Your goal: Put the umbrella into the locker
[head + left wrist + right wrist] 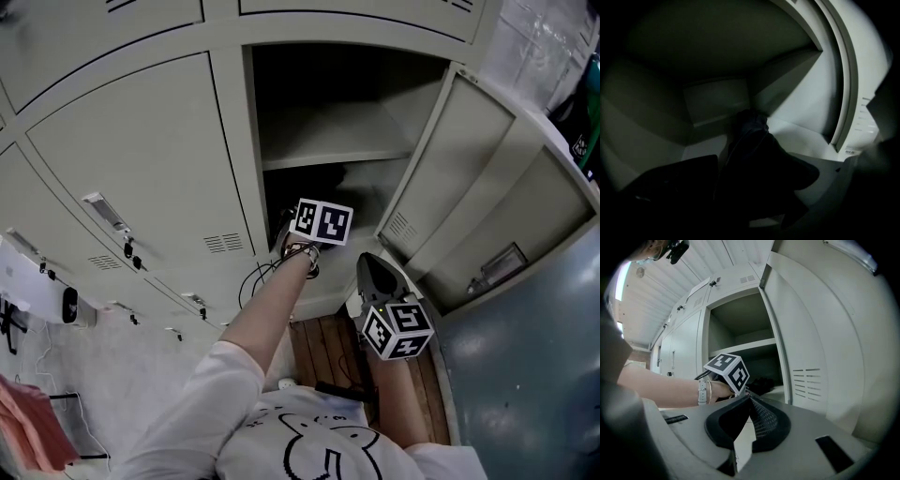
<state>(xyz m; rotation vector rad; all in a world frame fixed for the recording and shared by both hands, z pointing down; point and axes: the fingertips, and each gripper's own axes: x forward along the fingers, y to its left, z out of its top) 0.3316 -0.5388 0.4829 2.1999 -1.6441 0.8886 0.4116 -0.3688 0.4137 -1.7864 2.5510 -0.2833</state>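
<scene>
"What's furthest left?"

"Closed locker doors (141, 159), grey, with small handles."

"And the left gripper?"

"The left gripper (319, 225) reaches into the open locker (427, 141), into the lower compartment under the shelf (328, 157). Its jaws stand wide apart and clamp nothing."

"Where's the umbrella?"

"The umbrella (752, 133) is a dark folded bundle on that compartment's floor, lying between the spread jaws and just beyond them. It's too dark in there to tell whether either pad brushes it."

"And the other hand?"

"The right gripper (750, 401) hangs outside the locker, above the wooden floor (323, 352). Its tips are together with nothing between them. Right of it, the locker's door (469, 178) stands swung open."
</scene>
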